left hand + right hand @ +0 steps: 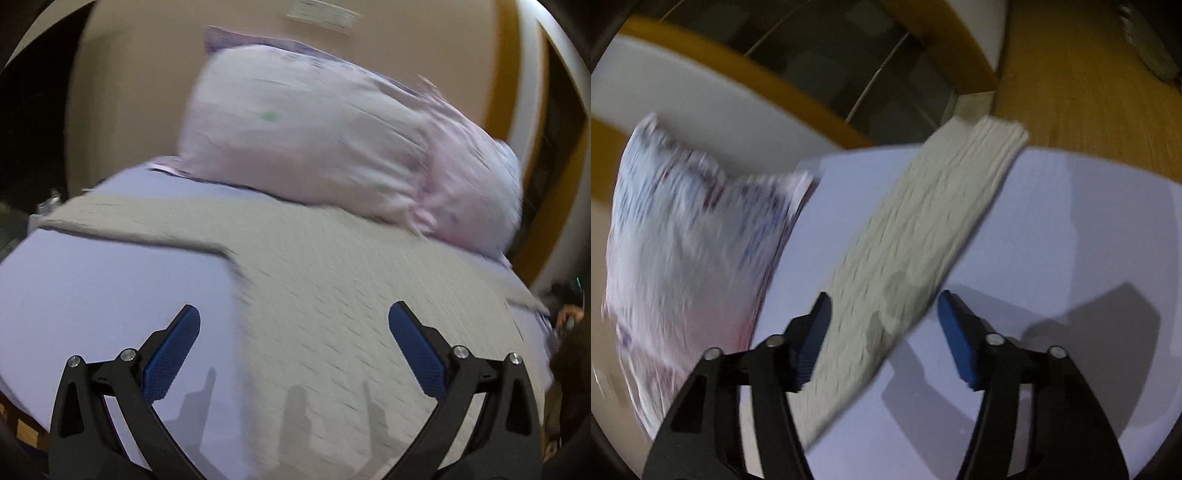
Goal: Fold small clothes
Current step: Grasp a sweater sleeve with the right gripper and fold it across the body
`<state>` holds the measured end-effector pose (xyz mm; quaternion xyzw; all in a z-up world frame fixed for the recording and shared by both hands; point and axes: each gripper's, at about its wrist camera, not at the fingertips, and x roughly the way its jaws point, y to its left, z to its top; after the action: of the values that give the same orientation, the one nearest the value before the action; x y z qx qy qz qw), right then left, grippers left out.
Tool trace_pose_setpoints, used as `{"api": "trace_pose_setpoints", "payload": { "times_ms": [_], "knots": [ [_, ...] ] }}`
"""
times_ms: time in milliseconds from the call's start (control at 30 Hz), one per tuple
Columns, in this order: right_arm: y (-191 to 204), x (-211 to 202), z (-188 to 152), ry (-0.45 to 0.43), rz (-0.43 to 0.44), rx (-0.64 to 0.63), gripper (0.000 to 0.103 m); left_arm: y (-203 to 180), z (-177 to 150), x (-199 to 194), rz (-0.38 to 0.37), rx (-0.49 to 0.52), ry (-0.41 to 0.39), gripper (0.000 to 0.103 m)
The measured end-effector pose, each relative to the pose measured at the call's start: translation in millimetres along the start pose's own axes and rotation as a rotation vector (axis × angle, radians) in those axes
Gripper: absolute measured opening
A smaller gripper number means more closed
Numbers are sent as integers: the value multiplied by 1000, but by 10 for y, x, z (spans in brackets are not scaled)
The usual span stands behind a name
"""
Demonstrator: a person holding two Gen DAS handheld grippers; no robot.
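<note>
Overhead, both grippers, left (293,332) and right (884,317), hang with jaws spread above a lavender bed (92,280); grey knit garment (314,277) flat, pillow (332,147) at 12 o'clock, beige wall (140,74) behind.

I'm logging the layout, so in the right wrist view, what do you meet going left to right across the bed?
Patterned pillow → the right gripper's left blue fingertip → knitted grey-green garment → its right blue fingertip → bare lavender sheet.
</note>
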<state>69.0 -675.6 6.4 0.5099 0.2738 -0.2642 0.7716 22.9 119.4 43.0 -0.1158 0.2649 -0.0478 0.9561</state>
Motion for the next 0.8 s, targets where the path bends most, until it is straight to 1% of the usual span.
{"api": "trace_pose_setpoints", "payload": {
  "times_ms": [33,67,100,133,167,200,233,267,300,333,400,433,500,533,567,600,633,667,700,733,767,800],
  "knots": [
    [-27,67,94,-20,4,14,47,147,89,37,39,-25,-2,102],
    [-40,115,129,-27,-6,19,29,260,145,64,71,-45,-1,102],
    [-29,220,185,-19,-47,14,10,368,192,88,100,-63,-2,102],
    [20,195,234,-25,-45,1,11,517,261,127,134,-86,-2,102],
    [94,147,201,-48,-49,-35,10,643,315,150,163,-108,-5,102],
    [365,62,120,-98,-29,-133,10,757,359,171,190,-133,-8,102],
    [581,-23,40,-130,-1,-220,10,923,420,186,220,-177,-11,102],
    [840,-139,-113,-158,45,-323,10,1034,454,202,235,-213,-11,102],
    [1218,-261,-361,-179,107,-447,10,1155,490,205,244,-253,-10,102],
    [1468,-339,-556,-179,156,-527,10,1292,533,226,257,-306,-8,102],
    [1986,-468,-1036,-153,272,-682,10,1463,571,239,273,-371,-11,102],
    [2289,-514,-1392,-121,346,-779,10,1560,602,260,290,-408,-10,102],
    [2741,-509,-2049,-44,447,-943,10,1672,638,294,296,-449,-12,102],
    [2963,-447,-2476,23,492,-1039,10,1723,656,325,300,-471,-13,102],
    [3092,-374,-2835,93,519,-1112,10,1761,667,346,299,-480,-14,102],
    [3206,-270,-3192,181,533,-1181,13,1790,670,362,301,-487,-9,102],
    [3281,-111,-3601,300,530,-1255,16,1820,670,399,303,-502,1,101],
    [3293,-3,-3899,397,527,-1299,21,1864,673,437,297,-519,11,99],
    [3269,57,-4129,472,514,-1330,32,1912,670,468,291,-537,20,96],
    [3219,71,-4304,522,507,-1350,40,1983,659,515,277,-570,32,94],
    [3173,33,-4370,534,512,-1353,53,2039,645,545,269,-598,44,90],
    [3151,-21,-4329,519,533,-1345,64,2102,630,580,258,-634,55,85]
  ]
}}
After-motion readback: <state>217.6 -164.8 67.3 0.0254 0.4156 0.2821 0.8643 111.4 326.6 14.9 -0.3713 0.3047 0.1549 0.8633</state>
